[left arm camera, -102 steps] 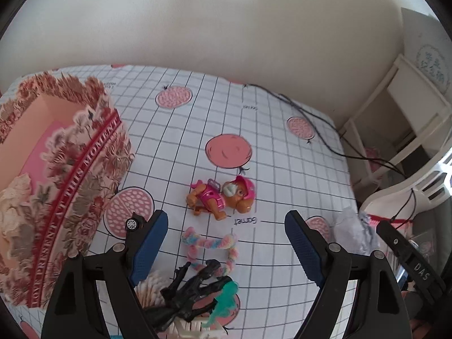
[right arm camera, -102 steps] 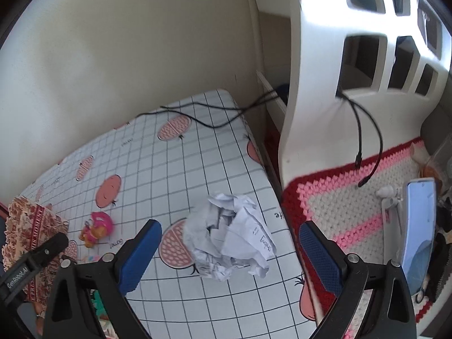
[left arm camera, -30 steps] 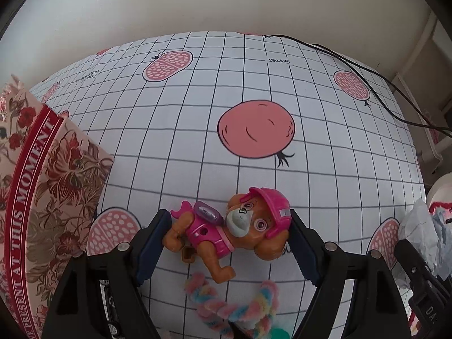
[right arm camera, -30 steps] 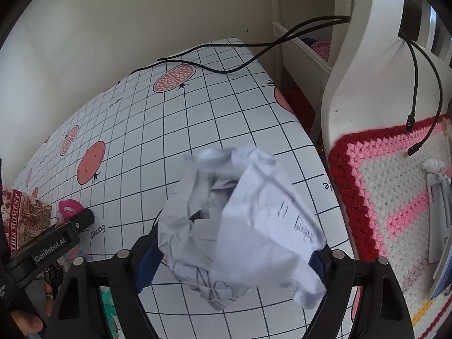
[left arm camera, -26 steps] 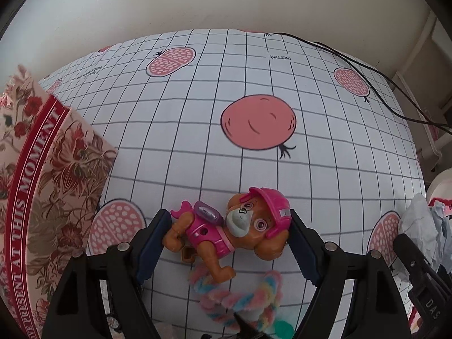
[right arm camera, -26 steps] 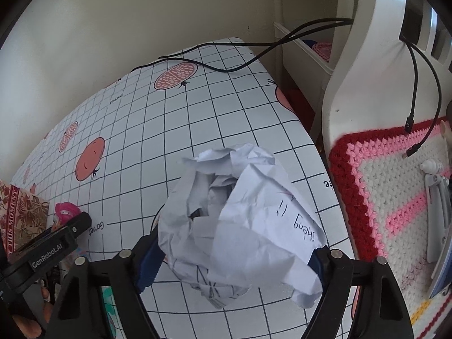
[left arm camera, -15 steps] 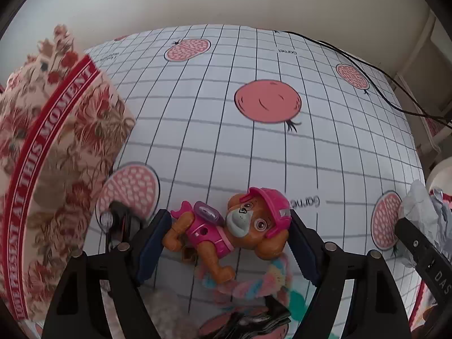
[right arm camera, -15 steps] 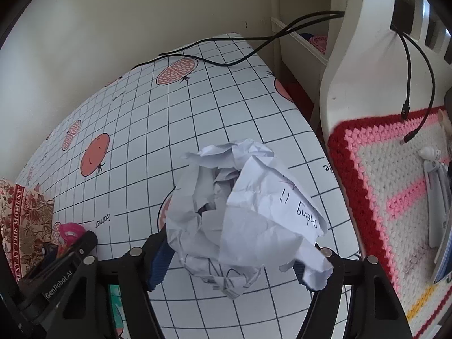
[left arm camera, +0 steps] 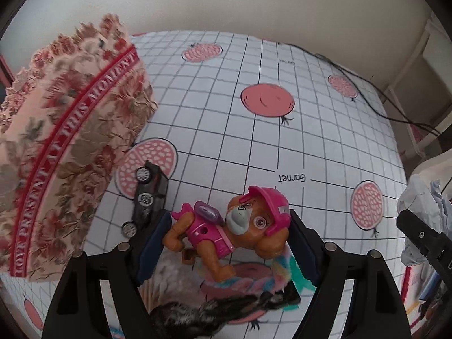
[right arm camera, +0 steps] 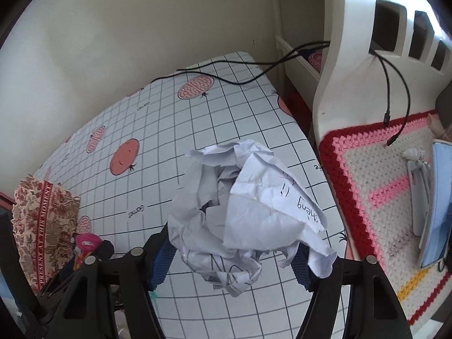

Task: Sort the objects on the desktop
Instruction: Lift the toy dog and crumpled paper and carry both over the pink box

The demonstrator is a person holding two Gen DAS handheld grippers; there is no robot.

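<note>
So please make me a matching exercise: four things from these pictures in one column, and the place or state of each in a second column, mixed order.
Things:
1. toy dog
2. paper ball
3. toy car
4. black cable

Places or states:
A. lies across the far edge of the table
B. lies on the tablecloth beside the flowered box
C. held in the left gripper
D. held in the right gripper

Pairs: 1-C, 2-D, 3-B, 4-A

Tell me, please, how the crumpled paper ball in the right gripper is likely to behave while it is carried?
The crumpled paper ball probably weighs very little. Its loose folds bulge past the right gripper, so it likely squashes rather than resists. A flap hanging at the lower right may flutter or catch; nothing looks breakable.
</note>
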